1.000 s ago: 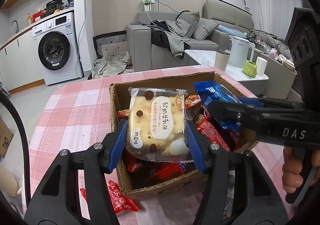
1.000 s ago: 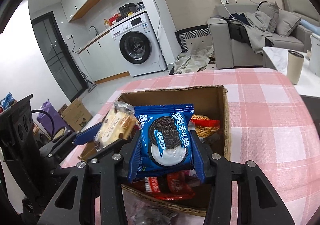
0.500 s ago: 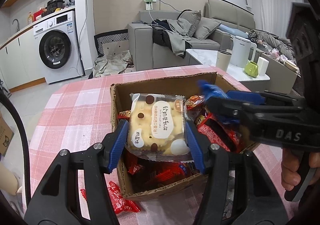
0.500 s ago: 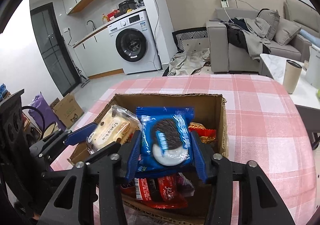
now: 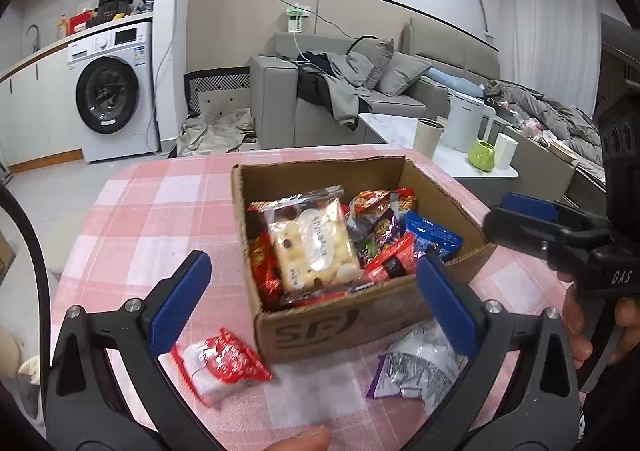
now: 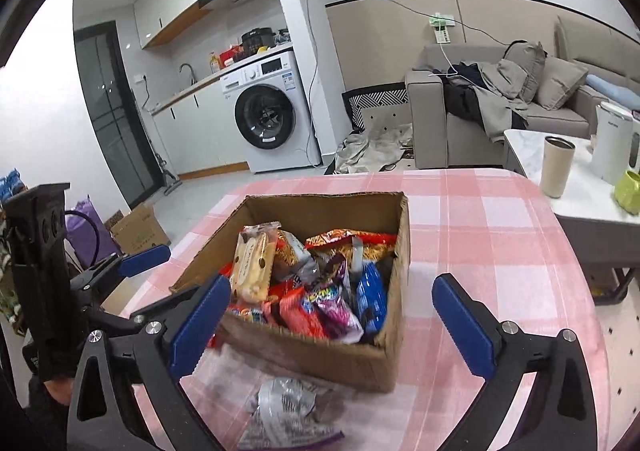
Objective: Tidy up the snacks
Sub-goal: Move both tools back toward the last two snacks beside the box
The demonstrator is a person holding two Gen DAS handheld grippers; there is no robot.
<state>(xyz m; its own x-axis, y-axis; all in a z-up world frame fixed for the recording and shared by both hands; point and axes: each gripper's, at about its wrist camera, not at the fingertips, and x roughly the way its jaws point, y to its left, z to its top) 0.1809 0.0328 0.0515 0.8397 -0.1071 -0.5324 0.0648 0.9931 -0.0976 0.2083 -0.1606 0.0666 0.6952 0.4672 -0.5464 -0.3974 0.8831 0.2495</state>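
Note:
A cardboard box (image 5: 328, 327) of snack packets stands on the pink checked tablecloth (image 5: 160, 211). A cream cake packet (image 5: 312, 247) lies on top of the pile at the left. A blue cookie packet (image 5: 434, 239) lies at the right, also seen as the blue cookie packet (image 6: 370, 291). My left gripper (image 5: 312, 271) hangs before the box, its jaws opening wide, nothing between the pads. My right gripper (image 6: 331, 287) is likewise opening and empty, a little back from the box (image 6: 320, 355). Each gripper shows at the edge of the other's view.
A red and white packet (image 5: 222, 361) and a silver and purple packet (image 5: 416, 367) lie loose on the cloth in front of the box. A low table (image 6: 532, 155) with a kettle, a cup and a green mug stands at the right. Beyond are a sofa and a washing machine.
Both grippers opened and let go: the cake packet and the blue cookie packet now lie in the box. Both grippers drew back and up from it.

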